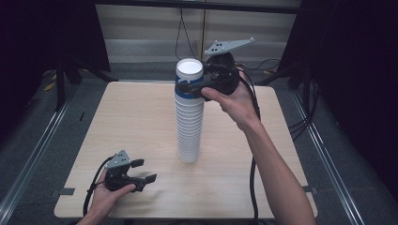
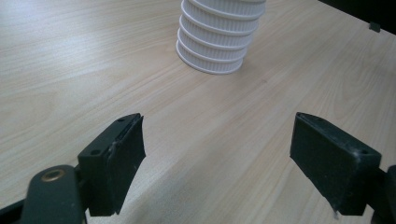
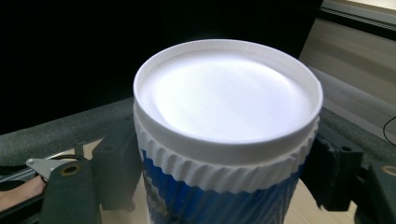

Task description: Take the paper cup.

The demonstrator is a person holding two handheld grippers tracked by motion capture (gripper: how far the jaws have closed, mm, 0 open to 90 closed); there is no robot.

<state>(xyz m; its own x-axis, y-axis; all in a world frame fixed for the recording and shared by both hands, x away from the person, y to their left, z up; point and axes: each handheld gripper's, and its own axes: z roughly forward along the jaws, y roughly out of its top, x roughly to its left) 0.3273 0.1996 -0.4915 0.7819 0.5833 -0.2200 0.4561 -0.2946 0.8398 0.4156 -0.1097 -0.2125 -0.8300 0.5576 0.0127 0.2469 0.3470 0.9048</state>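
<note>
A tall stack of white ribbed paper cups point(image 1: 189, 126) stands upright in the middle of the wooden table point(image 1: 136, 112). Its top cup point(image 1: 188, 75) has a blue sleeve and a white rim. My right gripper point(image 1: 190, 88) comes in from the right at the top of the stack. In the right gripper view its jaws press on both sides of the blue cup point(image 3: 224, 102), just below the rim. My left gripper point(image 1: 144, 170) rests low near the table's front left, open, with nothing between its jaws. The stack's base point(image 2: 212, 46) lies beyond that gripper point(image 2: 219, 154).
Black cables point(image 1: 253, 187) trail from both grippers off the front edge. Dark curtains flank the table, and metal floor rails point(image 1: 33, 159) run along both sides. A tape mark point(image 1: 65, 191) sits at the front left edge. Bare wood surrounds the stack.
</note>
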